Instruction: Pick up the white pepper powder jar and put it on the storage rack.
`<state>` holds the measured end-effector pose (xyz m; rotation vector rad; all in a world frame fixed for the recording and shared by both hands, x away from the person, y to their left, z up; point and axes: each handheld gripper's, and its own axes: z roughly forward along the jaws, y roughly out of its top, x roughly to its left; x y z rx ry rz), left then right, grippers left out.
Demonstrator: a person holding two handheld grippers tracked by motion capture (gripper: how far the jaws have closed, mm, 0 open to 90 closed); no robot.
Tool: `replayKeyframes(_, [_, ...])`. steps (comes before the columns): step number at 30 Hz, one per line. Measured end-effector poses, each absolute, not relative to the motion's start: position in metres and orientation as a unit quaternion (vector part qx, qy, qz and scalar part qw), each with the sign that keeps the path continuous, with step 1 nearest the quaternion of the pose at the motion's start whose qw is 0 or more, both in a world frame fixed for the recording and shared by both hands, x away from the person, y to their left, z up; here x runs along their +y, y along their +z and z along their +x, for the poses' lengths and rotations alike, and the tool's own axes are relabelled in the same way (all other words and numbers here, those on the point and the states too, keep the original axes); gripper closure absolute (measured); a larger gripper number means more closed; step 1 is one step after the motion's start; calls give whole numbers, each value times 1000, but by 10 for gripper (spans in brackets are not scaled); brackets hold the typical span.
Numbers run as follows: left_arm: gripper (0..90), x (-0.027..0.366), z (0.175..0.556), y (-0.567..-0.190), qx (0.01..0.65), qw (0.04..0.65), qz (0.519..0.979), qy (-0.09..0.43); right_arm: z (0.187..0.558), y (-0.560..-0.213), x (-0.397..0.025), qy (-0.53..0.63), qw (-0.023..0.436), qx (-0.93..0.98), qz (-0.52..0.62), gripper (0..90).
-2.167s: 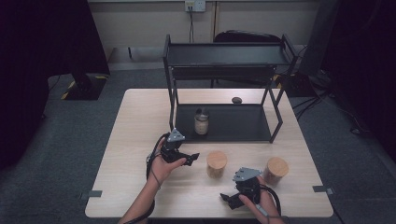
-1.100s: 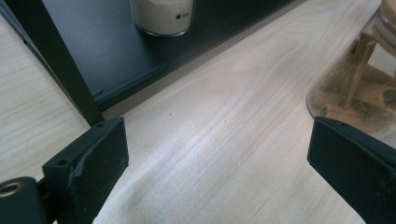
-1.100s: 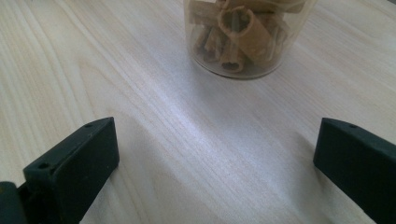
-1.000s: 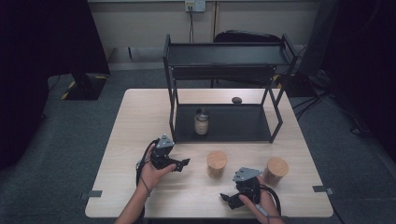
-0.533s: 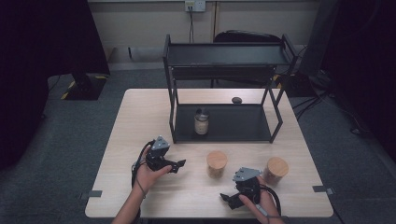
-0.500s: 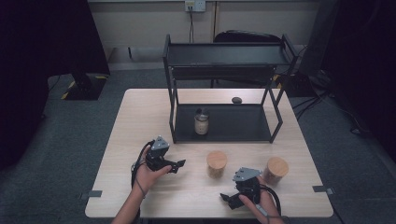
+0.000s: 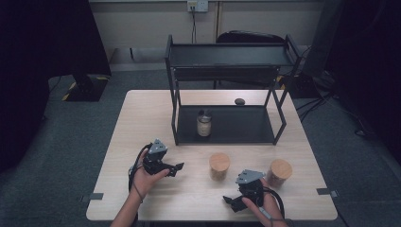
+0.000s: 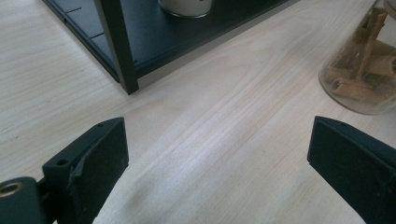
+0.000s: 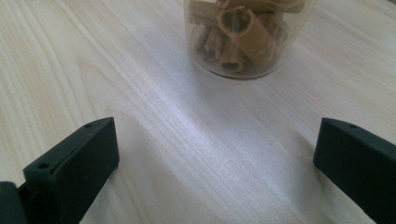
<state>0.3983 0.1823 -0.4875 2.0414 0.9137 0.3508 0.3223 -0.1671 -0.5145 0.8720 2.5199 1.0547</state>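
My left gripper (image 7: 175, 169) rests low over the table left of centre, open and empty. In the left gripper view its jaws (image 8: 219, 140) stand wide apart over bare wood, with a glass jar of brown rolled sticks (image 8: 362, 70) ahead to the right. That jar has a wooden lid (image 7: 219, 165) in the high view. My right gripper (image 7: 231, 201) is near the front edge, also open and empty (image 9: 219, 135), and it faces the same jar (image 9: 245, 32). A second wooden-lidded jar (image 7: 279, 171) stands to its right.
A black two-level rack (image 7: 227, 56) stands at the back of the table; its front left leg (image 8: 119, 46) is close ahead of my left gripper. A small glass jar (image 7: 204, 123) sits on its lower shelf. A small dark object (image 7: 239, 101) lies behind.
My left gripper has drawn back from the rack's front left leg, leftward and toward the front edge, and stays open. The right gripper and the jars have not moved.
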Motion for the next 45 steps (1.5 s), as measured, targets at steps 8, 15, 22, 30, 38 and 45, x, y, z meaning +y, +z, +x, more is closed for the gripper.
replayKeyframes(8, [50, 193, 394, -489, 373, 419, 816, 140, 322, -515, -167, 364, 136, 871, 302, 0])
replayKeyframes(15, [50, 203, 390, -490, 383, 418, 812, 142, 322, -515, -167, 364, 136, 871, 302, 0])
replayKeyframes(22, [49, 212, 387, -493, 386, 412, 813, 141, 322, -514, -167, 364, 136, 871, 301, 0])
replayKeyframes(30, [48, 221, 383, -494, 391, 407, 813, 145, 322, -514, -167, 364, 136, 871, 301, 0])
replayKeyframes(38, [48, 231, 379, -496, 399, 402, 811, 146, 322, -514, -167, 364, 136, 871, 301, 0])
replayKeyframes(45, [47, 239, 375, -498, 403, 392, 814, 148, 322, -514, -167, 364, 136, 871, 301, 0])
